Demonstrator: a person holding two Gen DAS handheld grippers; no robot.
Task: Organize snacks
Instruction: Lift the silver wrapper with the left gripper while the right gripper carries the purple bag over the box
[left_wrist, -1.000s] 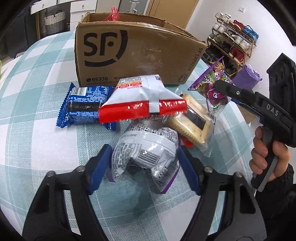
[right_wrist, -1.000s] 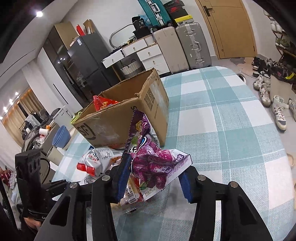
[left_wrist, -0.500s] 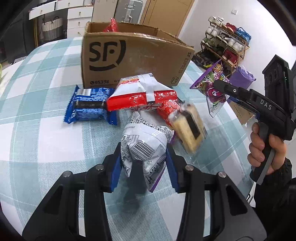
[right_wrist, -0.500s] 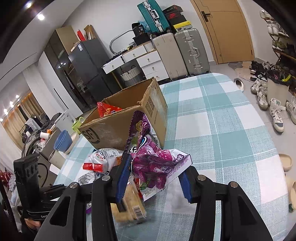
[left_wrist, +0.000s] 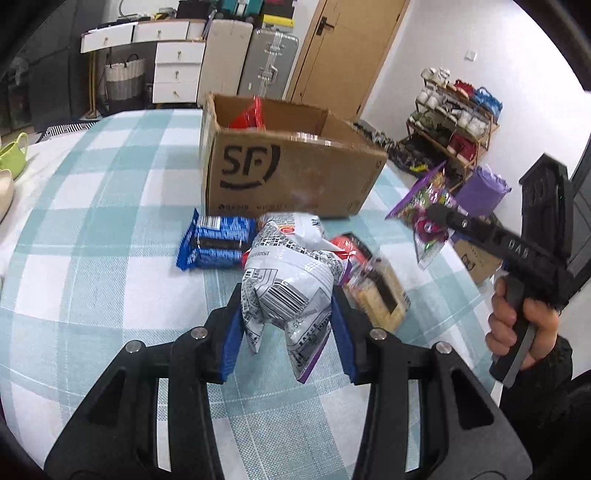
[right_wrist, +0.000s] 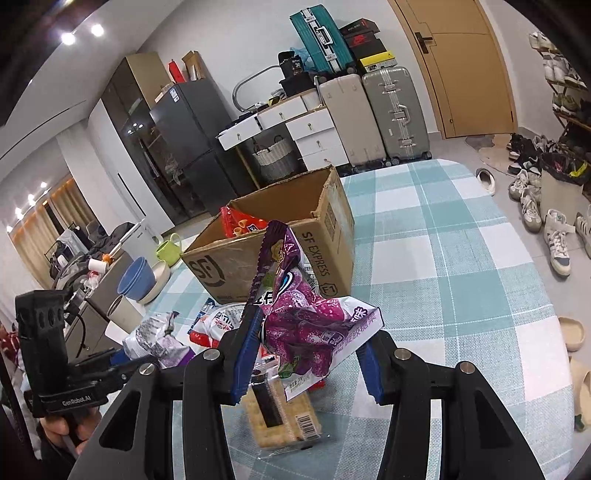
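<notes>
Snack bags in both grippers: left gripper (left_wrist: 288, 325) was clamped on a silver-white foil packet (left_wrist: 286, 291), pads pressing its puffed sides, packet lifted off the table (left_wrist: 92, 229); right gripper (right_wrist: 308, 350) was closed on a purple snack bag (right_wrist: 306, 321), also held in the air near the box. Both bags looked light, soft, air-filled and crinkly, so likely slippery film that deforms under the pads; contents probably crush easily. Best hold judged to be mid-body across the width, or at a sealed edge if contents must be spared. Cardboard box (left_wrist: 288, 173) stood open-topped on the table just behind the loose pile; inside, a red-orange snack bag (right_wrist: 240, 225) showed against the far-left wall, the rest of the interior looked mostly bare from the right wrist view. Loose on the table: blue cookie pack (left_wrist: 216, 243) just in front of the box, cracker pack in clear wrap (right_wrist: 280, 417) under the right gripper, red-white bag (right_wrist: 218, 321) partly hidden beside them. Clear wrap on the crackers looked stiff-ish and fragile inside.
</notes>
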